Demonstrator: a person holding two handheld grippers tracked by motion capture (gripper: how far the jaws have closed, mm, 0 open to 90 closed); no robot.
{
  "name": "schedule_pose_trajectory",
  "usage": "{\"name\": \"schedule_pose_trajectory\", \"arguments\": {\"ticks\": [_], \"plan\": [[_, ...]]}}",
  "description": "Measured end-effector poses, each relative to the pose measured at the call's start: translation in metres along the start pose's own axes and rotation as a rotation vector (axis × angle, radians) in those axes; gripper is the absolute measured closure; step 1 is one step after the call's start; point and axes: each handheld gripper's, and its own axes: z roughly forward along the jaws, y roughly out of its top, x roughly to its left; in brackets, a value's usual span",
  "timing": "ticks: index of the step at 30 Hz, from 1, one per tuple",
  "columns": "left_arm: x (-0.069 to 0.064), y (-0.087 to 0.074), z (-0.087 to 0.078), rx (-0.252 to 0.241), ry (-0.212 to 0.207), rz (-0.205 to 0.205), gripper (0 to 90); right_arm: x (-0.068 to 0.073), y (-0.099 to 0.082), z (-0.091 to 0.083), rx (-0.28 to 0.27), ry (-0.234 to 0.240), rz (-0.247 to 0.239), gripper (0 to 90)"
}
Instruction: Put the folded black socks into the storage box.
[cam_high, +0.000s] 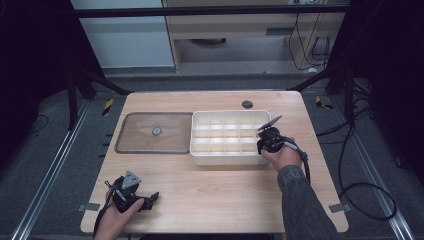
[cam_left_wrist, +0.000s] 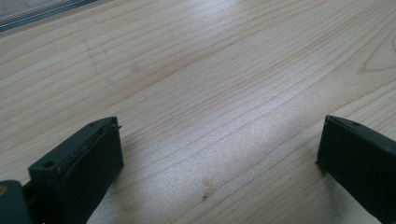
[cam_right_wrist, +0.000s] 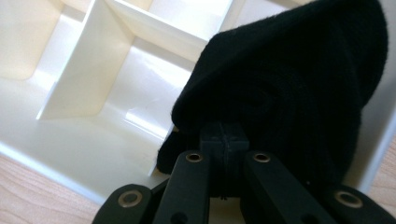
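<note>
Right tool (cam_right_wrist: 224, 140) clamped tight on a black cloth (cam_right_wrist: 289, 93), jaws pressed together with the fabric pinched between them. Cloth bunched into a soft cone in the right gripper view, long axis slanting from the jaws at bottom centre up to a rounded tip at upper right of the frame. Hanging over the near right corner compartment of the white tray (cam_right_wrist: 93, 79), dividers running off to upper left; whether touching the tray floor, cannot tell. In the high view, right tool (cam_high: 269, 140) at the tray's (cam_high: 225, 157) right end, centre right of the frame, hand just behind it.

Left tool (cam_high: 150, 199) down at lower left, lying low on the tabletop (cam_high: 215, 190), well apart from the tray. Jaws spread wide in the left gripper view (cam_left_wrist: 219, 154), nothing between them but bare wood grain (cam_left_wrist: 210, 70). Clear lid (cam_high: 155, 132) lying flat just left of the tray.
</note>
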Motion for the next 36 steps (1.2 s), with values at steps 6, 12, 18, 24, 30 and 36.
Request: {"name": "schedule_pose_trajectory", "arguments": {"ticks": [6,12,18,24,30,36], "plan": [[0.0,0.0,0.0,0.0,-0.001,0.001,0.0,0.001,-0.001,-0.002,-0.006,0.005,0.002,90.0],[0.0,0.0,0.0,0.0,-0.002,0.001,0.0,0.0,-0.002,-0.008,-0.023,0.008,-0.006,90.0],[0.0,0.0,0.0,0.0,-0.002,0.002,0.0,0.0,-0.003,-0.015,-0.037,0.006,-0.013,90.0],[0.0,0.0,0.0,0.003,-0.003,0.005,0.0,0.0,-0.003,-0.023,-0.058,0.005,-0.022,90.0],[0.0,0.0,0.0,0.003,-0.003,0.005,0.0,-0.001,-0.001,-0.031,-0.092,0.006,-0.022,90.0],[-0.001,0.0,0.0,0.001,-0.003,0.002,0.0,-0.003,0.004,-0.046,-0.143,0.002,-0.022,90.0]]}}
